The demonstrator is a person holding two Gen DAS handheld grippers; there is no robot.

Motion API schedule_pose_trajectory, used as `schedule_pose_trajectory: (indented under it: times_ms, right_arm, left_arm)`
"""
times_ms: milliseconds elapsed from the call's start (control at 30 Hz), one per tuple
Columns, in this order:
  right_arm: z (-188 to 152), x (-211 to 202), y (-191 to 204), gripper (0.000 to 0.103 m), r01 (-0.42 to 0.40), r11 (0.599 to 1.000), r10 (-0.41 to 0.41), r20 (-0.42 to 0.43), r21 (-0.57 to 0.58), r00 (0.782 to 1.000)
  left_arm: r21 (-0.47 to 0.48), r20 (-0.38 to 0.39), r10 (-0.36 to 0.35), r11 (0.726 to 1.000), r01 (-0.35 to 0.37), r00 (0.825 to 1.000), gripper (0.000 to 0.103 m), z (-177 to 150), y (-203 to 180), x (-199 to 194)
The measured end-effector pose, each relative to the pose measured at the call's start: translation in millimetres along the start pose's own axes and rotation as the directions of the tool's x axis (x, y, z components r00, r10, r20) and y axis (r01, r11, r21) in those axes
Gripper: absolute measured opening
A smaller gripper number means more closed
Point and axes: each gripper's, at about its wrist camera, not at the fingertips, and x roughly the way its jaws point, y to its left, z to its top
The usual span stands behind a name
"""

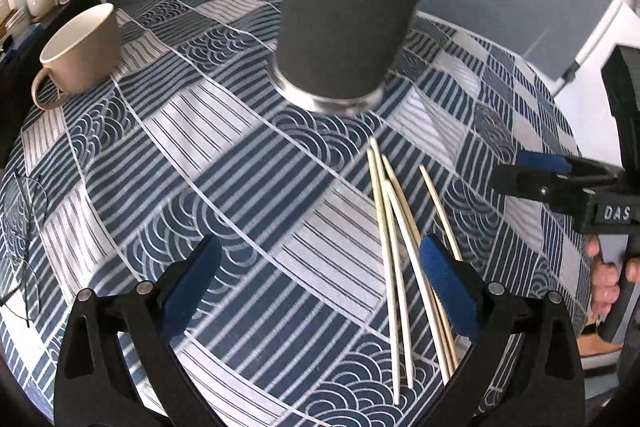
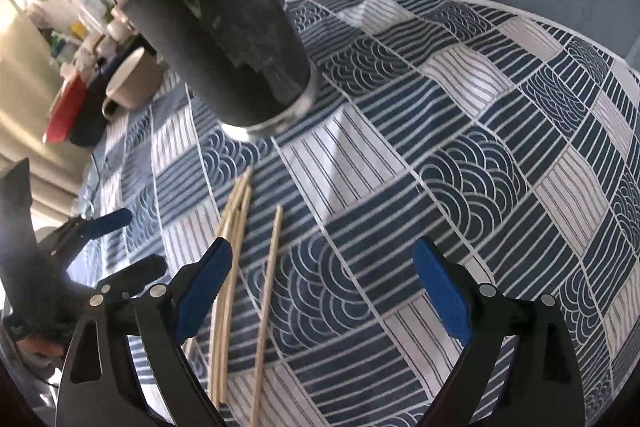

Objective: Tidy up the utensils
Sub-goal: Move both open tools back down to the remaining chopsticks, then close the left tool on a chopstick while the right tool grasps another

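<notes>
Both claws stand wide open with nothing between their blue pads: the left gripper (image 1: 320, 275) hangs over bare cloth with the sticks just off its right finger, and the right gripper (image 2: 322, 279) has the sticks at its left finger.

Largest in view is the table (image 1: 224, 163), covered by a blue and white patterned cloth. On it stands a tall dark holder (image 1: 352, 7) with a shiny metal base; a few stick tips poke from its rim in the right wrist view. A beige mug (image 1: 80, 55) sits further off to the left.

Smallest are the chopsticks (image 1: 394, 223), several pale wooden ones lying loose on the cloth in front of the holder, most bunched and crossing, one a little apart.

They look light, stiff and smooth, and likely to roll or slip from a pinch. A hold near the middle of one stick, across its width, should keep it from tipping.

Only lettering readable: "DAS" on the right gripper's body, seen from the left wrist.
</notes>
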Motion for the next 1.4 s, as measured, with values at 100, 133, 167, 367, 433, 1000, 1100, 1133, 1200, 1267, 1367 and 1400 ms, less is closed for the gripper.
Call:
schedule_pose_trajectory:
  times_ms: [100, 133, 167, 367, 433, 1000, 1100, 1133, 1200, 1267, 1367, 1400]
  right_arm:
    - [-3.2, 3.1, -2.4, 0.088, 0.004, 1.000, -0.004, -0.010, -0.003, 1.000]
    - [-3.7, 4.4, -2.6, 0.088, 0.007, 1.000, -0.007, -0.014, -0.005, 1.000]
    - [-4.5, 6.1, -2.4, 0.088, 0.008, 1.000, -0.008, -0.021, -0.007, 1.000]
    - [-9.8, 16.3, 3.1, 0.088, 0.007, 0.999, -0.009, -0.053, -0.041, 0.999]
    - [-11.0, 19.1, 4.9, 0.088, 0.010, 0.999, -0.013, -0.062, -0.047, 0.998]
    - [-13.3, 38.5, 17.8, 0.088, 0.041, 0.998, -0.047, -0.117, -0.053, 0.992]
    - [-13.1, 43.0, 24.4, 0.090, 0.079, 0.993, -0.090, -0.124, -0.086, 0.988]
    - [-13.5, 44.0, 25.8, 0.091, 0.085, 0.992, -0.096, -0.124, -0.092, 0.988]
    - [-14.7, 46.6, 29.7, 0.093, 0.106, 0.987, -0.121, -0.126, -0.117, 0.985]
    - [-19.3, 52.5, 39.7, 0.096, 0.153, 0.971, -0.178, -0.126, -0.186, 0.976]
    - [-23.2, 53.5, 42.3, 0.097, 0.161, 0.967, -0.181, -0.089, -0.200, 0.979]
    - [-24.1, 53.3, 41.9, 0.097, 0.158, 0.965, -0.179, -0.082, -0.210, 0.980]
  left_arm:
    - [0.025, -0.017, 0.019, 1.000, -0.019, 1.000, 0.097, -7.4, -7.0, 5.9]
    - [0.033, -0.023, 0.024, 0.999, -0.023, 0.999, 0.097, -9.7, -8.9, 7.5]
    - [0.041, -0.026, 0.030, 0.999, -0.029, 0.999, 0.097, -12.2, -10.4, 9.1]
    - [0.062, -0.049, 0.095, 0.994, -0.092, 0.994, 0.097, -18.7, -10.7, 17.9]
    - [0.068, -0.064, 0.111, 0.992, -0.107, 0.992, 0.097, -19.7, -9.7, 20.9]
    - [0.127, -0.081, 0.168, 0.979, -0.157, 0.982, 0.099, -20.1, -12.5, 25.1]
    - [0.108, -0.087, 0.173, 0.981, -0.163, 0.981, 0.099, -20.2, -7.5, 23.7]
    - [0.106, -0.085, 0.174, 0.981, -0.164, 0.981, 0.099, -20.8, -6.6, 23.4]
    - [0.101, -0.081, 0.176, 0.981, -0.167, 0.981, 0.099, -21.8, -4.6, 22.6]
    - [0.100, -0.076, 0.178, 0.980, -0.170, 0.981, 0.099, -23.1, -5.0, 22.0]
    - [0.104, -0.068, 0.174, 0.981, -0.166, 0.982, 0.098, -24.2, -5.0, 21.5]
    - [0.106, -0.068, 0.173, 0.981, -0.165, 0.983, 0.097, -24.2, -4.9, 21.3]
